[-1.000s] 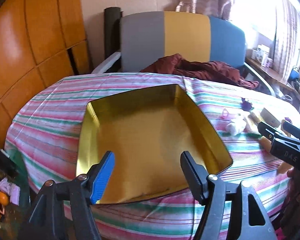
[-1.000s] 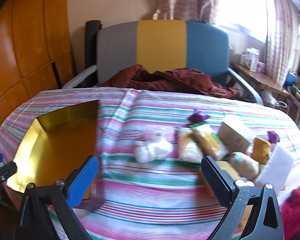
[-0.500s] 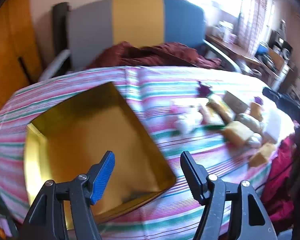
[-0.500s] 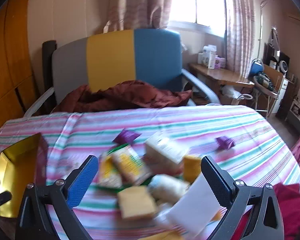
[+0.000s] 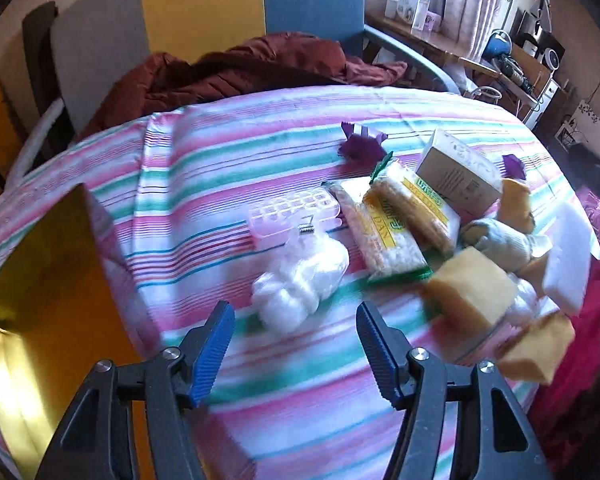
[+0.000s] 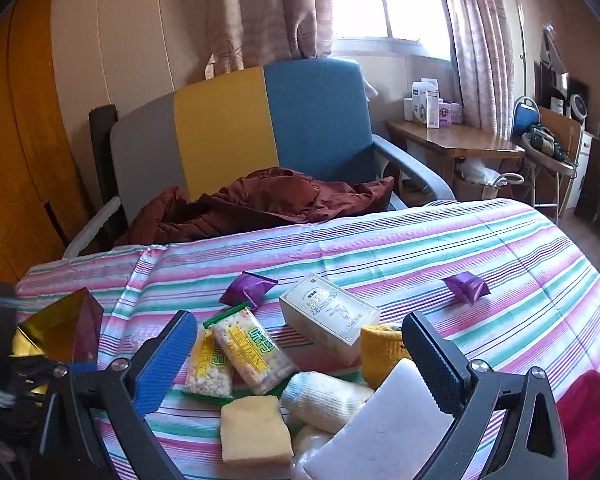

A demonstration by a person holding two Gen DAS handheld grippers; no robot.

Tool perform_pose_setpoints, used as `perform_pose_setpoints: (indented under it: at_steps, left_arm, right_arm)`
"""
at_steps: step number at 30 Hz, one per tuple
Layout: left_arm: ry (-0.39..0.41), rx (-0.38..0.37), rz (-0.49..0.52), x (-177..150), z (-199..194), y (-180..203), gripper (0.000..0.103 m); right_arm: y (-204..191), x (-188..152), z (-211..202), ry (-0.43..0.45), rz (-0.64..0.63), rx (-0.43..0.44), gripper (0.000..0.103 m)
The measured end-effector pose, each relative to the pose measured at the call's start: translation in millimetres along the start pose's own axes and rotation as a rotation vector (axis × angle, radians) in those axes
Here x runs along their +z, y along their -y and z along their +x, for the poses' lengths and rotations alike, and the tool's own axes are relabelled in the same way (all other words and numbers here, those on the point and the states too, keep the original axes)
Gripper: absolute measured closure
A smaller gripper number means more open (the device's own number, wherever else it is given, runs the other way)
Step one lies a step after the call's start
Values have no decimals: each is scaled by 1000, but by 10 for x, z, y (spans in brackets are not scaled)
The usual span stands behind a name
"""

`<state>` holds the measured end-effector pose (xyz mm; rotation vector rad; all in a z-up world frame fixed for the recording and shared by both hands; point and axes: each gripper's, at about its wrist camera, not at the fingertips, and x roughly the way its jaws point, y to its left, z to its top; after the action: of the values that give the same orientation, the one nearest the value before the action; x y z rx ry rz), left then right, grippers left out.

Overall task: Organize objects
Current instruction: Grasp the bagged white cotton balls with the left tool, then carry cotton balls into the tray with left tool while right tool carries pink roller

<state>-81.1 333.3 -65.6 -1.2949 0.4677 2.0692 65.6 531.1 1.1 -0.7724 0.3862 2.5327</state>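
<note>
A gold tray lies at the left of the striped table; its corner shows in the right wrist view. A pile of small items lies to its right: a white plastic bag, a pink pill box, two cracker packs, a cream box, yellow sponges, a rolled white sock and a white block. My left gripper is open, just short of the white bag. My right gripper is open over the pile.
Two purple wrappers lie farther back on the cloth. A grey, yellow and blue chair with a dark red jacket stands behind the table. A wooden desk stands at the right under the window.
Both grippers have swung to the right, from over the gold tray to the pile of items. Both stay open and empty.
</note>
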Motion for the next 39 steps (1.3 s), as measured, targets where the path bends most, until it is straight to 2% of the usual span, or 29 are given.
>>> perform_pose_setpoints:
  at_steps: [5, 6, 7, 9, 10, 16, 18, 23, 25, 29, 31, 37, 39]
  left_arm:
    - [-46, 21, -29, 91, 331, -18, 39]
    - [-52, 21, -33, 103, 387, -18, 44]
    - [-58, -1, -38, 108, 433, -24, 54]
    - [-65, -34, -49, 85, 489, -40, 68]
    - [-49, -44, -51, 60, 468, -45, 69]
    - [22, -112, -52, -252, 141, -37, 70]
    - [46, -112, -45, -369, 3, -26, 70]
    - [82, -141, -16, -589, -276, -7, 70]
    - [106, -118, 8, -666, -360, 3, 70]
    - [134, -142, -7, -797, -528, -71, 70]
    - [156, -146, -15, -866, -620, -110, 70]
    - [214, -154, -95, -1036, -902, -359, 70]
    - [238, -134, -126, -1093, -1001, -487, 70]
  right_arm:
    - [0, 3, 1, -6, 4, 17, 0]
    - [5, 2, 9, -10, 7, 20, 0]
    - [2, 2, 21, -16, 6, 20, 0]
    - [-8, -14, 46, -29, 3, 10, 0]
    - [-15, -23, 59, -36, 0, 11, 0]
    - [-103, -84, 135, -90, -28, 35, 0]
    - [-205, -98, 162, -119, -61, 62, 0]
    - [-584, -150, 385, -264, -100, 188, 0]
    - [-771, -189, 529, -331, -114, 247, 0]
    - [-1069, -274, 760, -397, -123, 274, 0]
    - [-1219, -299, 856, -413, -139, 278, 0]
    - [-1578, -402, 1290, -476, -167, 196, 0]
    - [-1670, -467, 1412, -497, -190, 175, 6]
